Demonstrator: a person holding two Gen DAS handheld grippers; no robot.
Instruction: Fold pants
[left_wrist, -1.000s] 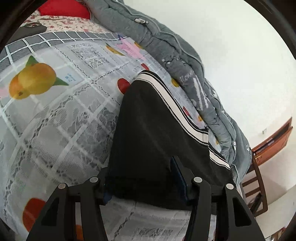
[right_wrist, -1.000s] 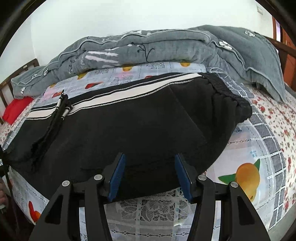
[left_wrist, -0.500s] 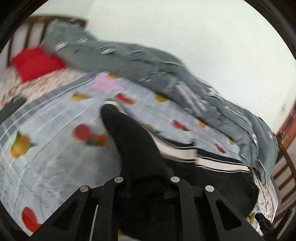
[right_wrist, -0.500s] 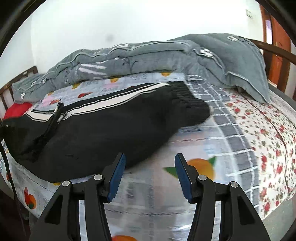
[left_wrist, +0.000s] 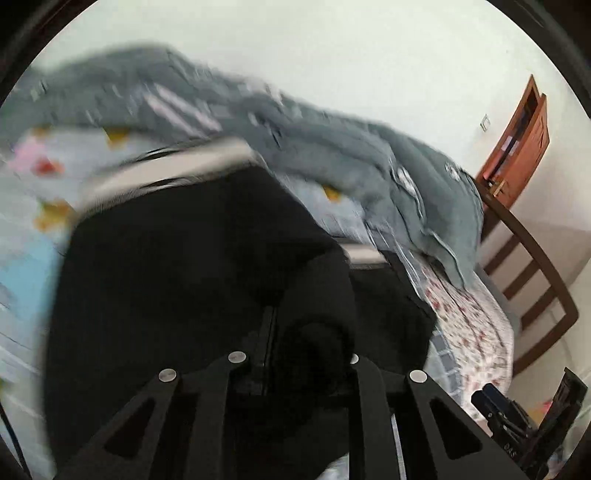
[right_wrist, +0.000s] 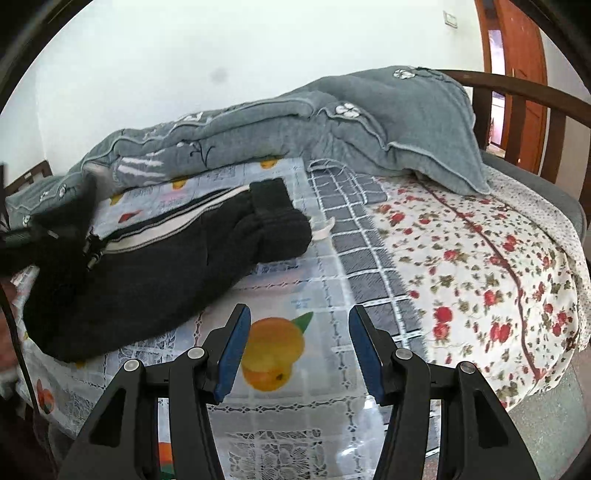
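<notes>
Black pants (right_wrist: 166, 266) with a white side stripe lie across the bed, waistband toward the middle. In the blurred left wrist view the pants (left_wrist: 177, 266) fill the lower half, and my left gripper (left_wrist: 306, 354) is shut on a bunched fold of their black cloth, lifted over the rest. My right gripper (right_wrist: 299, 343) stands open over the fruit-print sheet, to the right of the pants, with nothing between its blue pads (right_wrist: 231, 350). The left gripper shows only as a dark blur at the left edge of the right wrist view.
A grey quilt (right_wrist: 295, 122) is heaped along the back of the bed. A fruit-print plastic sheet (right_wrist: 288, 295) and a floral bedsheet (right_wrist: 480, 266) cover the mattress. A dark wooden bed rail (right_wrist: 517, 88) and a brown door (left_wrist: 517, 140) stand at the right.
My left gripper closed on the leg end of the pants and carried it over the rest toward the waistband. My right gripper drew back to the right, off the pants.
</notes>
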